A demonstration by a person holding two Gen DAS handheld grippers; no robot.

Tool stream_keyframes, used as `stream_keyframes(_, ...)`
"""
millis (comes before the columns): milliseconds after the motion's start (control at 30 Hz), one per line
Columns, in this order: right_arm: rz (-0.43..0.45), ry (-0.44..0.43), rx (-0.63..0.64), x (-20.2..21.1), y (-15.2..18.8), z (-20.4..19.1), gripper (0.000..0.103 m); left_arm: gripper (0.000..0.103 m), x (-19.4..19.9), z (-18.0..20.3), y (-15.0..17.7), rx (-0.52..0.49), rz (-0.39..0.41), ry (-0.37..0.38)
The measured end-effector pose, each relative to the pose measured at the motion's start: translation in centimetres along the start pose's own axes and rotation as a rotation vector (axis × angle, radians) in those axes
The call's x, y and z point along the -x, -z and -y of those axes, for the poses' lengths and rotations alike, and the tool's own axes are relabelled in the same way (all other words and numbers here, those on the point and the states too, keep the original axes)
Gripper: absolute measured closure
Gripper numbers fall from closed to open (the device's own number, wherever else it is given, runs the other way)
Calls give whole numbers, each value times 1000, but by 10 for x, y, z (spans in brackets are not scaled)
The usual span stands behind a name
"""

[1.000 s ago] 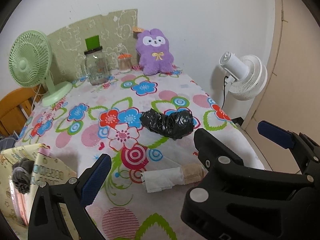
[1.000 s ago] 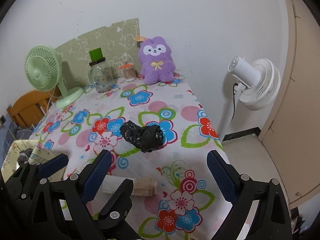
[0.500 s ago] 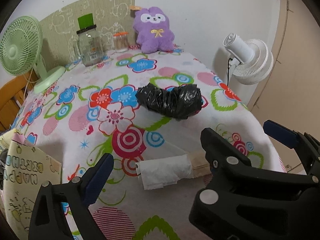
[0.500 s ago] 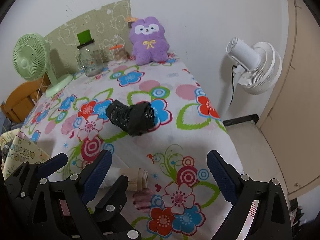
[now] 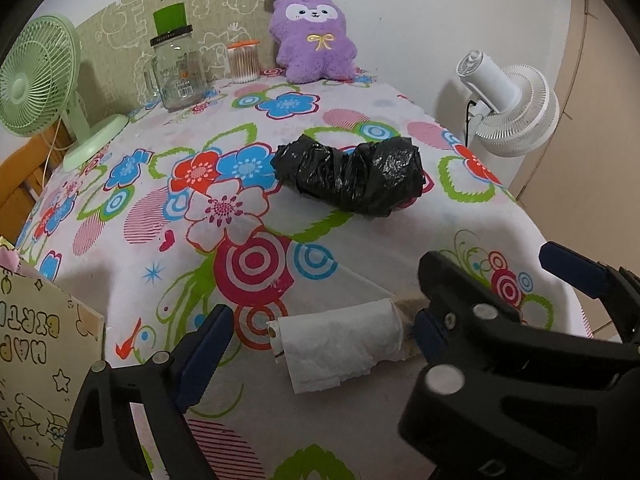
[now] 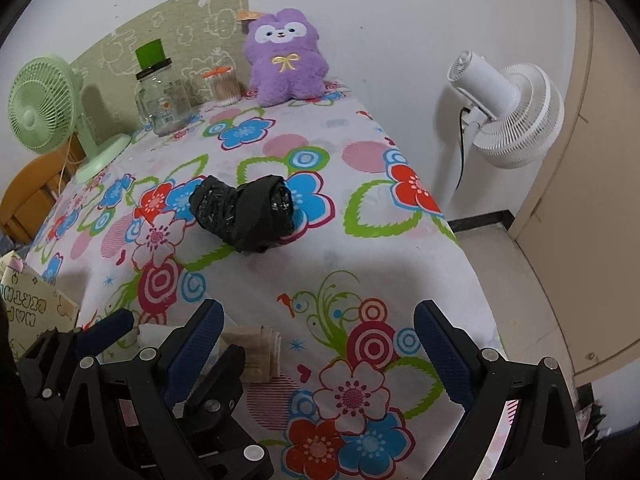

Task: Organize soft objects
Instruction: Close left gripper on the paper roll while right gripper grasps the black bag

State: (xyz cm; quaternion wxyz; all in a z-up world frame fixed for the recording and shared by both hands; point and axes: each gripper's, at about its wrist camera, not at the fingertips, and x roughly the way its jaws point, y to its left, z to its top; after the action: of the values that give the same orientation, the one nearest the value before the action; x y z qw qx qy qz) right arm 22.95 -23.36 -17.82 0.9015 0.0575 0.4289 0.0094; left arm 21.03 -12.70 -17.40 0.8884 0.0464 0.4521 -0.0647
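A rolled white paper towel lies on its side near the front edge of the table, on the flowered tablecloth. A tan roll sits end to end against its right end. In the left wrist view the towel roll lies between the two blue-padded fingers of the left gripper, whose jaws are closing; the pads stand clear of the paper on both sides and nothing is gripped.

The right gripper hangs just to the right of the rolls with its jaws spread wide and released, only bare tablecloth between the pads. Its left finger stands close beside the tan roll, and whether it touches the roll cannot be told.

Farther back, near the middle of the table, lies a crumpled black plastic bag, bundled into a lumpy roll, well apart from both grippers.

At the far edge, against the wall, a purple plush toy sits upright. To its left stand a small container of cotton swabs with an orange lid and a glass jar with a handle, topped by a green cup. A pale green desk fan stands at the far left corner. A white fan stands on the floor beyond the table's right side. At the near left sits a printed paper bag.
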Motion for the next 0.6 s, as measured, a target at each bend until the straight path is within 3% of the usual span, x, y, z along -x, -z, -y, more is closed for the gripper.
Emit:
stream_keyframes(333, -2, 2, -4, -1, 0, 1, 5, 44, 2, 4, 1, -4, 8, 44)
stream_keyframes(600, 11, -5, 4, 5, 0, -3, 5, 48, 6, -1, 3, 15, 0, 55)
